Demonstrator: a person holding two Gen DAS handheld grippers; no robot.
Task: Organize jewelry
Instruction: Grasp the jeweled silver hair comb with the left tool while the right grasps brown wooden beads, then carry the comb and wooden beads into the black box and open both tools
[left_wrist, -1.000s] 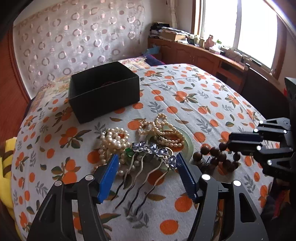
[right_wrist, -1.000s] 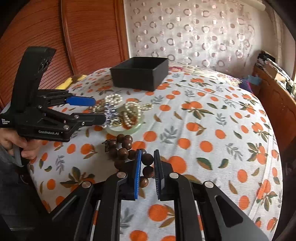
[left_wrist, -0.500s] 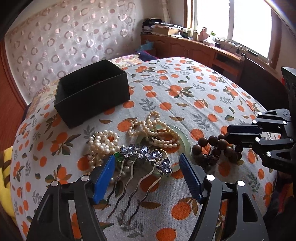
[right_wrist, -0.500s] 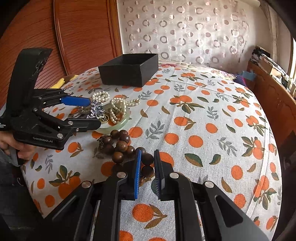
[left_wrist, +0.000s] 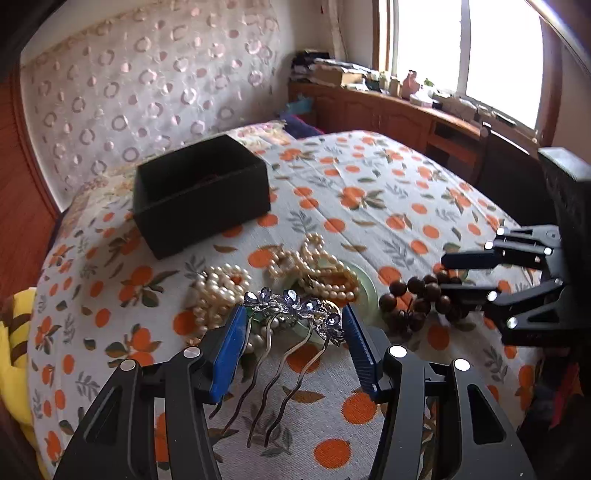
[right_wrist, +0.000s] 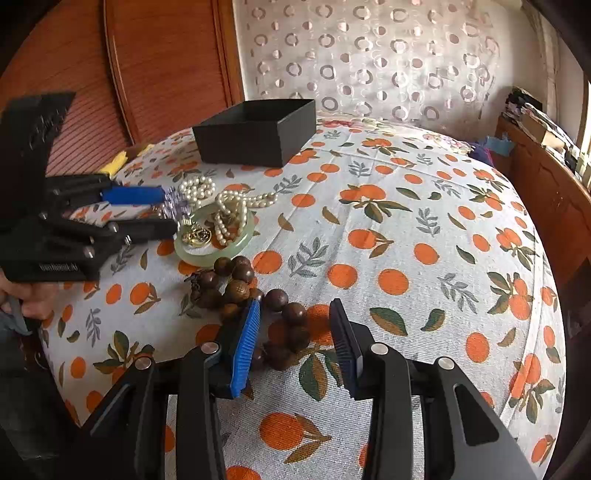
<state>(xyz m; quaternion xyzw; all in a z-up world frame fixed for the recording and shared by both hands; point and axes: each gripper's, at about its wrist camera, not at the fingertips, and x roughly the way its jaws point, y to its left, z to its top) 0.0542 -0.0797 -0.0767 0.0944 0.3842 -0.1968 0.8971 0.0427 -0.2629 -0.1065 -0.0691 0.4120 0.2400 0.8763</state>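
Left-wrist view first: my left gripper (left_wrist: 293, 332) has just been narrowing around the jewelled hair comb (left_wrist: 291, 314), pads bracketing it but not yet pressing, so it's still unclamped. To the right, my right gripper (right_wrist: 293, 332) has just spread off the wooden bead bracelet (right_wrist: 258, 302), which lies loose on the tablecloth (right_wrist: 406, 240). Neither piece is in the black box (right_wrist: 255, 131) yet.

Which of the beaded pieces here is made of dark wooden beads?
The brown bead bracelet, lying between the right gripper's open fingers. The other beaded pieces, the pearl strands by the green bangle, are cream-white.
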